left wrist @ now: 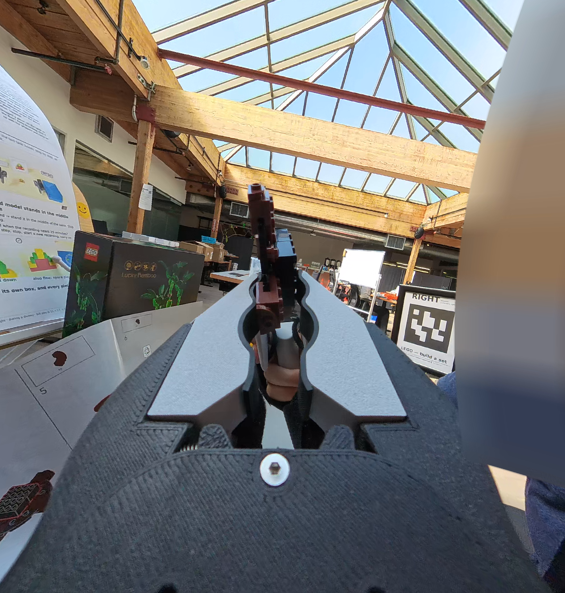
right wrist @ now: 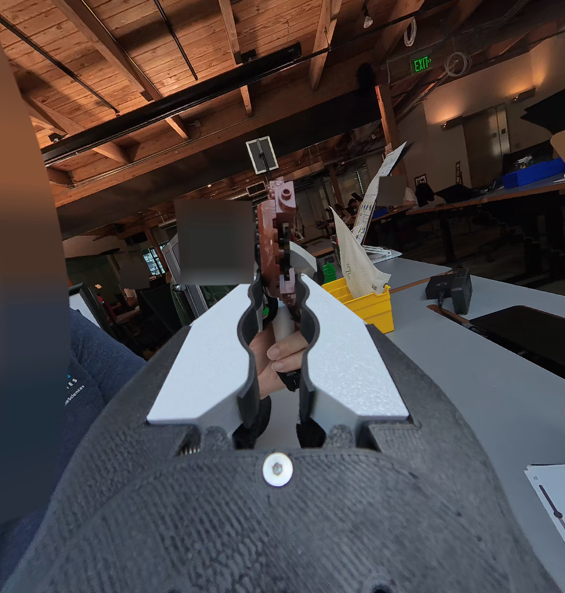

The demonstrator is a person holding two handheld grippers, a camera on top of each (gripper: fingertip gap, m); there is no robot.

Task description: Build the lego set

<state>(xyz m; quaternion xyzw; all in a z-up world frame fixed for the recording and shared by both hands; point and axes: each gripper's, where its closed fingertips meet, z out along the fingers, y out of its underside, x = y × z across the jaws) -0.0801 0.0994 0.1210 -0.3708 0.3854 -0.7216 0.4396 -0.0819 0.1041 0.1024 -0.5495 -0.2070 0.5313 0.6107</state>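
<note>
At the far left, a white poster (left wrist: 21,192) stands behind the open instruction booklet (left wrist: 59,385), whose pages show a small brown part; just right of them sits the dark set box (left wrist: 130,276) with green plants printed on it. Moving toward the middle, the left tool (left wrist: 276,288) is raised off the desk and tipped up at the skylight, its two grey fingers pinched in on a brown and black brick assembly (left wrist: 265,244), so it is gripping that piece near its lower end. The assembly stands on edge, thin side to the camera, its long axis running up and away along the fingers, a single stud at the top pointing skyward. From the other side, the right tool (right wrist: 278,285) is likewise closed on the same assembly (right wrist: 276,237), with a hand (right wrist: 281,353) and the other tool's grey handle visible through the gap between its fingers. I judge the two tools are squeezing the layers together, or steadying the piece to check it against the booklet; the next move likely calls for one tool to let go and fetch the next part while the other keeps the piece firm. Farther right, a yellow bin (right wrist: 367,305) with a paper bag in it rests on the grey desk (right wrist: 467,369).
</note>
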